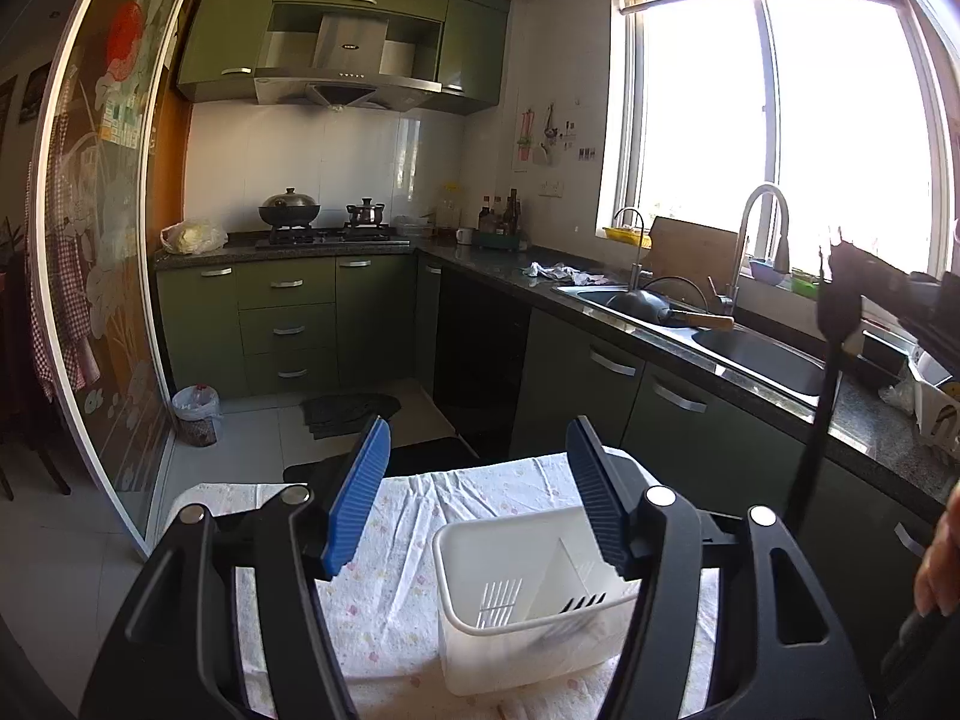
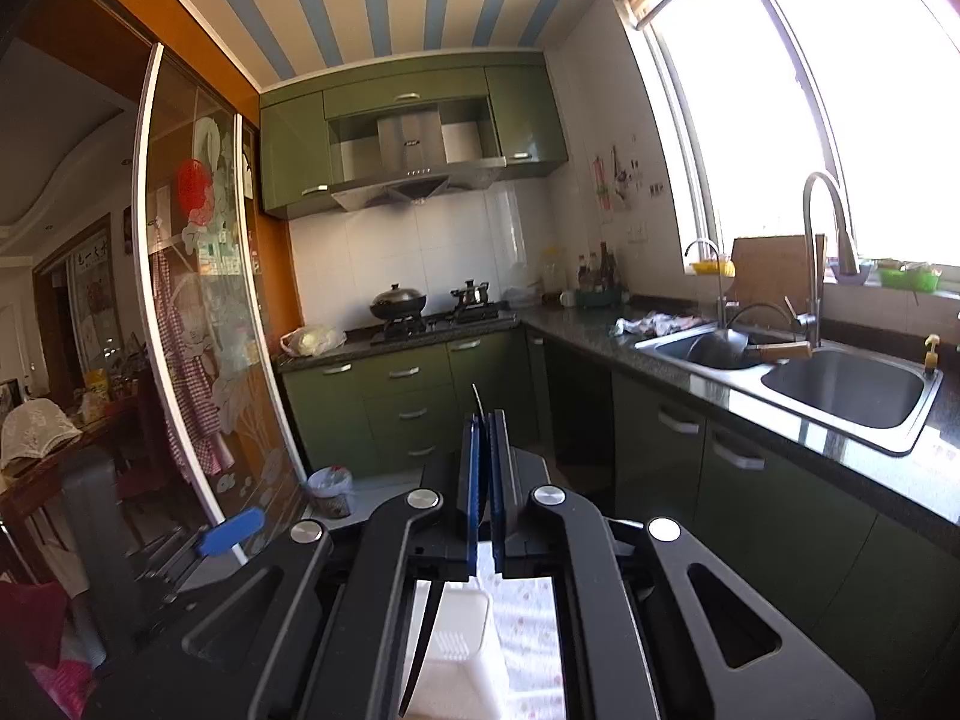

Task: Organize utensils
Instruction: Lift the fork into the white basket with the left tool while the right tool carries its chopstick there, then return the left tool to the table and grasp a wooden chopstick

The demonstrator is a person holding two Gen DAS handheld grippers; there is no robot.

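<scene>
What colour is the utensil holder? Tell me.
White, clearest in the left wrist view: utensil holder.

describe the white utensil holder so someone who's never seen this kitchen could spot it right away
Start at the small table with the flowered cloth, in front of the green cabinets. The white utensil holder stands on it: a boxy plastic tub with slotted sides and an inner divider, the only container on that cloth.

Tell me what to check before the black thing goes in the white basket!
1. Right tool shut on the black utensil: ok.
2. Utensil hanging above the white utensil basket: ok.
3. Basket upright on the flowered cloth: ok.
4. Left tool open, clear of the basket: ok.
5. Which basket compartment lies under the utensil tip: cannot tell.
</scene>
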